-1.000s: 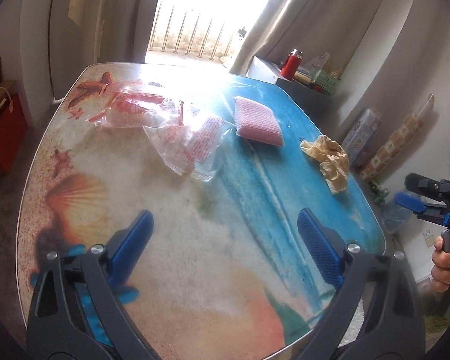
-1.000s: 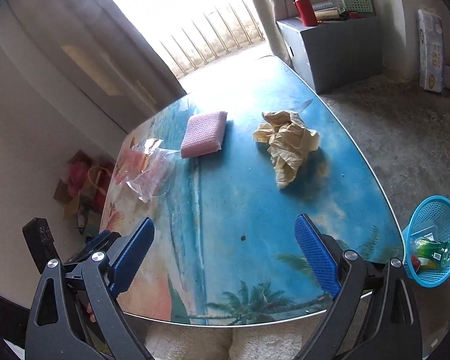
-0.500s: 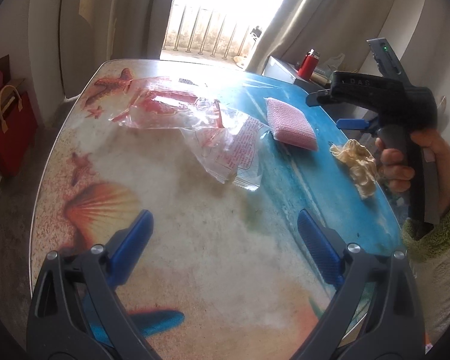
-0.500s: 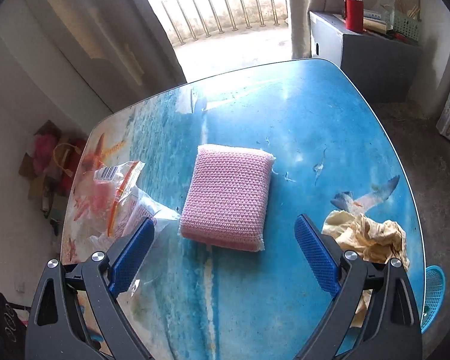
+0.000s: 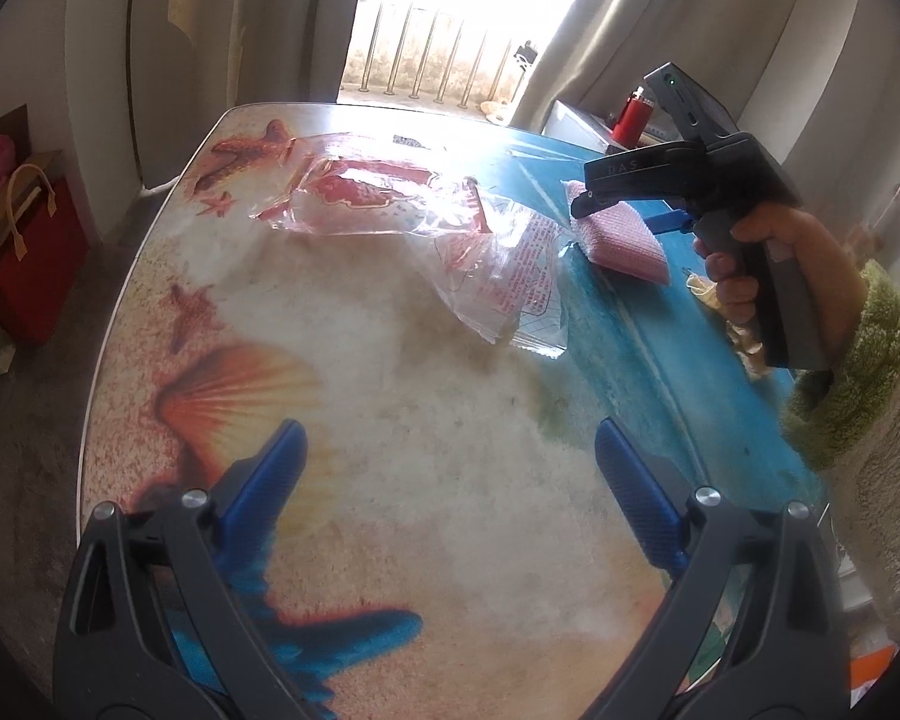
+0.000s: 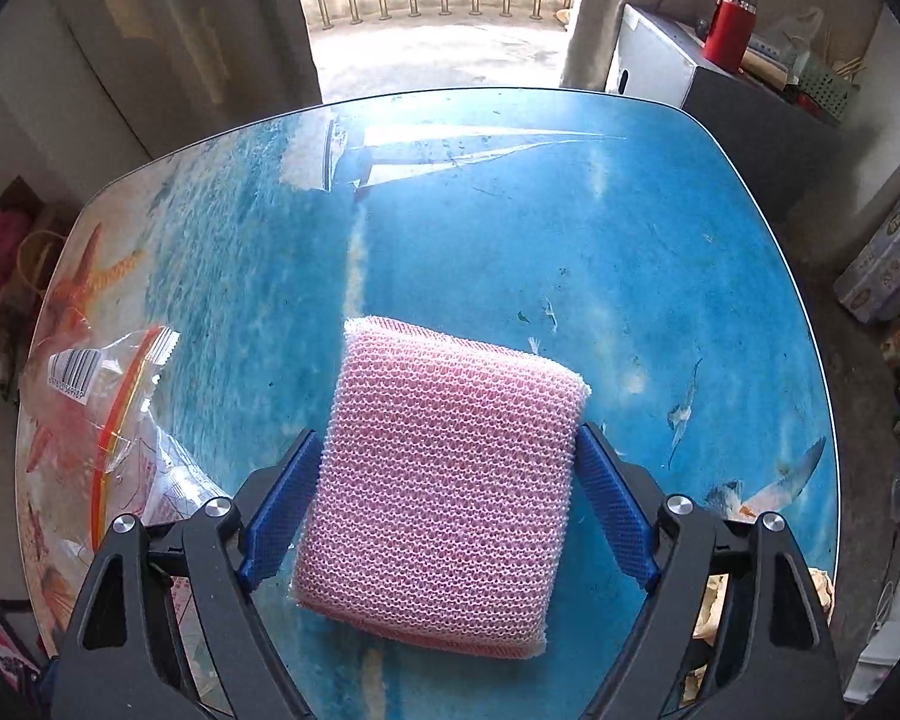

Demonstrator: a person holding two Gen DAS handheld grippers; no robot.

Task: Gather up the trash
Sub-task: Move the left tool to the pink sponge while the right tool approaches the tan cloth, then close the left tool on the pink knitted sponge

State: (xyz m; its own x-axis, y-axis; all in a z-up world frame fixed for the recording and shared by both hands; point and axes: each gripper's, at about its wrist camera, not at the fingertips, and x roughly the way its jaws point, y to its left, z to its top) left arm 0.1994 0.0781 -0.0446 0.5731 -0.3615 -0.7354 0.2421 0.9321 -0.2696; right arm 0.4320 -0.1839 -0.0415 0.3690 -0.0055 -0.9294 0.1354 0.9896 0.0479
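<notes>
A pink mesh sponge (image 6: 450, 480) lies flat on the sea-printed table (image 6: 510, 210). My right gripper (image 6: 448, 438) points down over it with the sponge between its jaws, which are closing; the blue pads sit at the sponge's sides and it looks unsqueezed. In the left wrist view a hand (image 5: 768, 252) holds that gripper over the sponge (image 5: 624, 246). My left gripper (image 5: 448, 438) hangs open and empty above the table's sandy part. Two clear wrappers with red print (image 5: 390, 198) (image 5: 510, 294) lie beyond it. Crumpled tan paper (image 5: 744, 342) sits near the right edge.
A fuzzy green sleeve (image 5: 858, 372) reaches in from the right. A red bag (image 5: 24, 252) stands on the floor left of the table. Behind the table is a grey cabinet (image 6: 720, 84) with a red flask (image 6: 732, 24). Packages (image 6: 882, 264) lean on the right wall.
My right gripper swept across the table from the near edge, came down over the pink sponge, and its jaws narrowed around it. My left gripper edged closer to the wrappers.
</notes>
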